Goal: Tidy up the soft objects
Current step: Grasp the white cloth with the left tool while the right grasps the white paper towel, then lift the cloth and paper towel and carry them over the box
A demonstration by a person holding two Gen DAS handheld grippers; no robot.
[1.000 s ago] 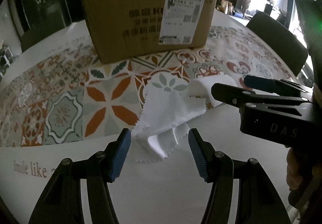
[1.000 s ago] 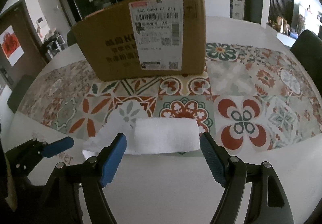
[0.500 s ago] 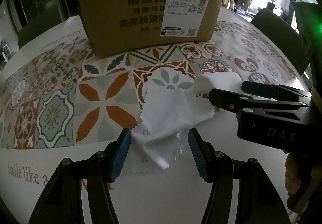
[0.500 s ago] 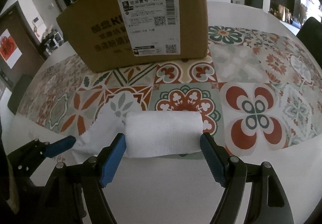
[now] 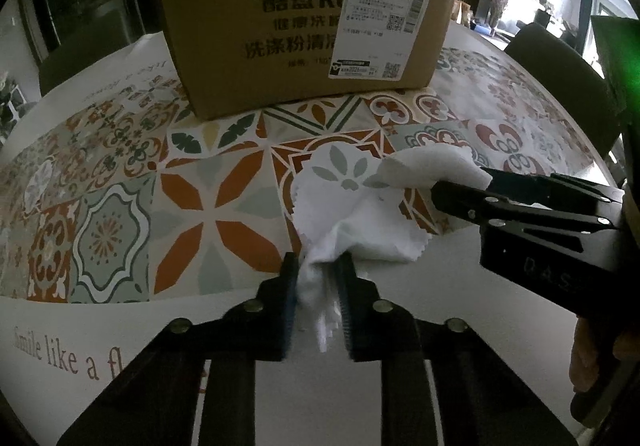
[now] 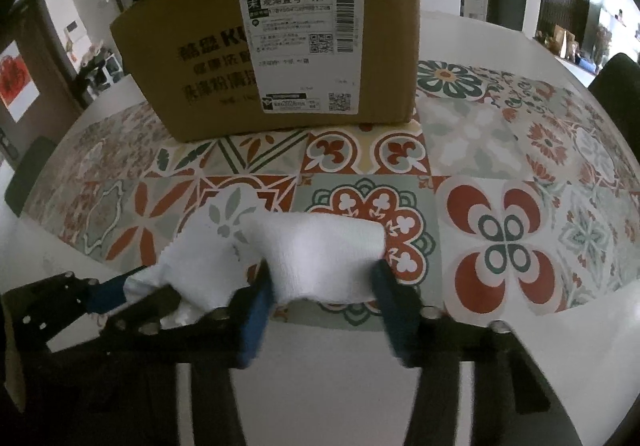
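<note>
A thin white cloth [image 5: 352, 213] with pinked edges lies on the patterned mat. My left gripper [image 5: 318, 278] is shut on its near corner, bunching it. A thicker white towel [image 6: 320, 250] lies folded next to it, on the right. My right gripper [image 6: 322, 280] has its fingers pressed against both ends of the towel, partly closed around it. The right gripper [image 5: 460, 185] also shows in the left wrist view, at the towel [image 5: 432, 165]. The left gripper [image 6: 120, 290] shows at the lower left of the right wrist view.
A brown cardboard box [image 5: 304, 25] with a white shipping label stands behind the cloths on the tiled-pattern mat [image 5: 120, 181]; it also shows in the right wrist view [image 6: 264, 41]. A dark chair [image 5: 560, 57] stands beyond the table's right edge.
Both grippers moved forward and closed. The left shut on the thin cloth's near corner; the right narrowed from wide open onto the folded towel's ends.
</note>
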